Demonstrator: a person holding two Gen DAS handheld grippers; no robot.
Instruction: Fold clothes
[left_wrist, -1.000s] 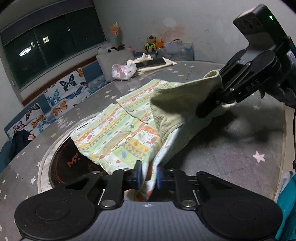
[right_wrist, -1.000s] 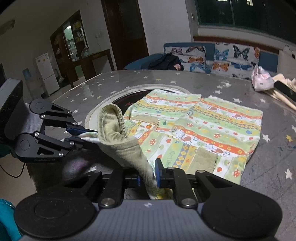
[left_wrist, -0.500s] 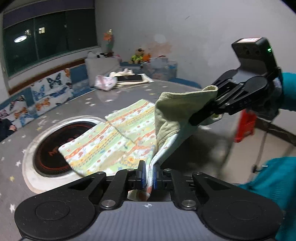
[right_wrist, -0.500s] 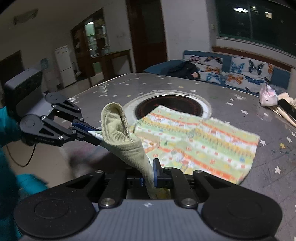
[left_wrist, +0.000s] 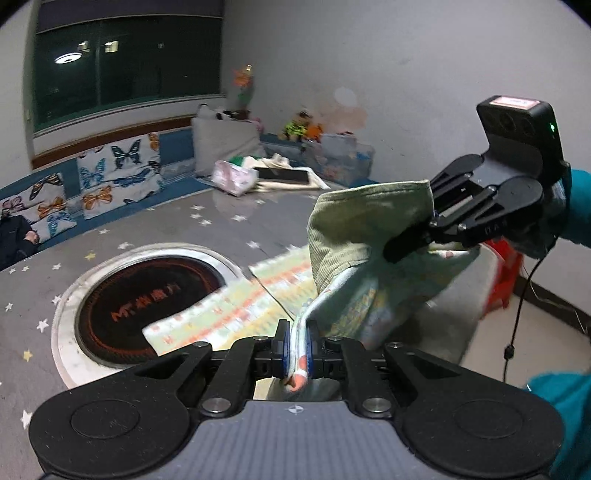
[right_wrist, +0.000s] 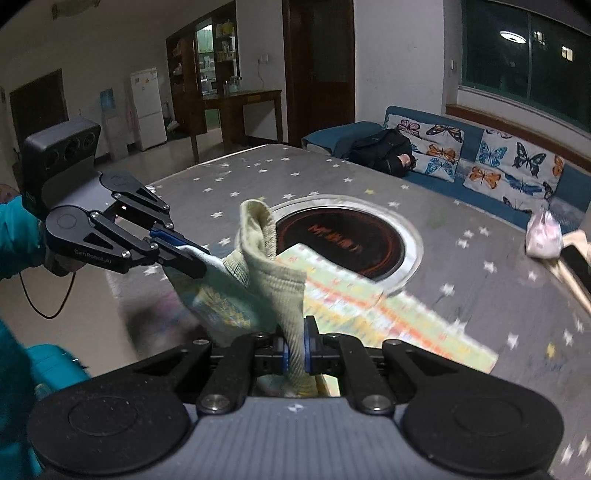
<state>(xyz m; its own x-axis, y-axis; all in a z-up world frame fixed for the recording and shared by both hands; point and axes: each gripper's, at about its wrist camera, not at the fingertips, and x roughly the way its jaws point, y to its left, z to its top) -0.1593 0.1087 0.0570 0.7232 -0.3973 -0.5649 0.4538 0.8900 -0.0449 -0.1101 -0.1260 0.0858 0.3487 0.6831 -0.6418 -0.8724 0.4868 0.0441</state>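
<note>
Both grippers, the left gripper and the right gripper, are raised side by side, jaws clamped tight, teal sleeves behind.

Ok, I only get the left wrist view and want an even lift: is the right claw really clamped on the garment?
Observer: Yes. Seen from its own camera, the right claw is shut on the green ribbed edge of the patterned garment.
Operator: Is everything off the table?
Observer: No. The far corner, hidden from you behind the lifted cloth, lies on the starred table.
Operator: And my left claw from outside?
Observer: The left claw is shut on a pale part of the garment, with a teal sleeve behind it.
</note>
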